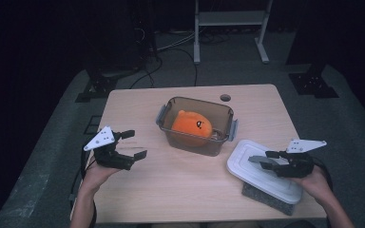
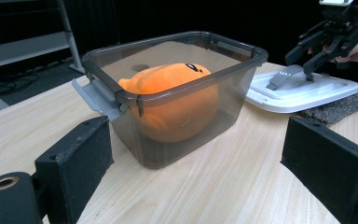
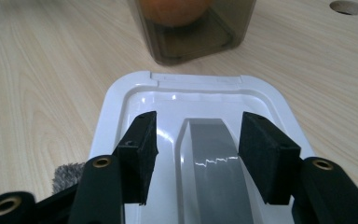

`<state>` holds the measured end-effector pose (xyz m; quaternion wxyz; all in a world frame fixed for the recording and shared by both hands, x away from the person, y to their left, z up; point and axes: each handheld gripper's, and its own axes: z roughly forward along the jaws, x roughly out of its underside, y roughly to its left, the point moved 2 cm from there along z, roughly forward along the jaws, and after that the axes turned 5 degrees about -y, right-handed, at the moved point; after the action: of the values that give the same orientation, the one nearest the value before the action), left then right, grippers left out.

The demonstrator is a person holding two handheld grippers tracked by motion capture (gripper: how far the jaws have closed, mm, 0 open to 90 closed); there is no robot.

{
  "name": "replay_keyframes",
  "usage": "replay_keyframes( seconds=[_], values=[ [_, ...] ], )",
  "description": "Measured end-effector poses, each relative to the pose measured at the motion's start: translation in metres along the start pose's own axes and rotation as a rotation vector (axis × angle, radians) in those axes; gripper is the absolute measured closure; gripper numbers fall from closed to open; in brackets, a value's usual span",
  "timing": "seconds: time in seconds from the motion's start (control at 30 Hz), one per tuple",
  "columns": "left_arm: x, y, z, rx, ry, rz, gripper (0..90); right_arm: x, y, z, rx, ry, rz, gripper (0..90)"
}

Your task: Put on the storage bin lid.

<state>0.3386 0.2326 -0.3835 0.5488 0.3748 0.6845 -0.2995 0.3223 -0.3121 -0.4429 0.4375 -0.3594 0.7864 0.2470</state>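
My right gripper (image 1: 261,160) hangs over the white lid (image 1: 247,164), its fingers (image 3: 142,149) spread on either side of the lid's grey handle (image 3: 216,163); the handle lies in the gap between them, and neither pad touches it as far as I can tell, so nothing is gripped there. The lid lies flat at the right front of the table (image 1: 171,190), partly on a grey pad (image 1: 271,199) that sticks out beneath its near edge. My left gripper (image 1: 130,144) is at the left side of the table, held above the wood with its fingers (image 2: 81,156) spread wide and nothing between them, pointed toward the box (image 1: 197,126). The box is a smoky clear tub standing upright near the table's middle, well apart from my left gripper and just beside the lid's far corner. It is uncovered, with grey latches (image 2: 95,98) hanging at its ends. Inside it lies an orange plush (image 1: 191,125), resting on the bottom and reaching about to the rim. Behind the box there is a round hole (image 1: 225,98) in the tabletop.
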Motion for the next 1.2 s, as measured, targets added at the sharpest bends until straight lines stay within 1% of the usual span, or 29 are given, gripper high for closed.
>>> replay_keyframes(
  seconds=[0.17, 0.4, 0.7, 0.87, 1.0, 1.2],
  values=[
    [0.0, 0.001, -0.002, -0.003, -0.001, -0.001, 7.8, 0.004, -0.001, 0.004, 0.003, 0.009, -0.001, 45.9],
    [0.0, 0.001, -0.002, -0.003, 0.0, -0.002, 7.8, 0.007, -0.003, 0.007, 0.006, 0.014, -0.002, 51.7],
    [0.002, 0.003, -0.002, -0.007, 0.0, -0.008, 7.8, 0.01, -0.005, 0.007, 0.014, 0.003, -0.003, 58.4],
    [0.002, 0.003, -0.003, -0.011, 0.0, -0.009, 7.8, 0.011, -0.005, 0.008, 0.012, 0.0, -0.007, 59.0],
    [0.002, 0.003, -0.003, -0.012, 0.002, -0.008, 7.8, 0.012, -0.006, 0.008, 0.013, -0.008, -0.007, 62.5],
    [0.001, 0.004, -0.005, -0.016, -0.001, -0.006, 7.8, 0.013, -0.008, 0.007, 0.007, -0.006, -0.007, 63.7]
  ],
)
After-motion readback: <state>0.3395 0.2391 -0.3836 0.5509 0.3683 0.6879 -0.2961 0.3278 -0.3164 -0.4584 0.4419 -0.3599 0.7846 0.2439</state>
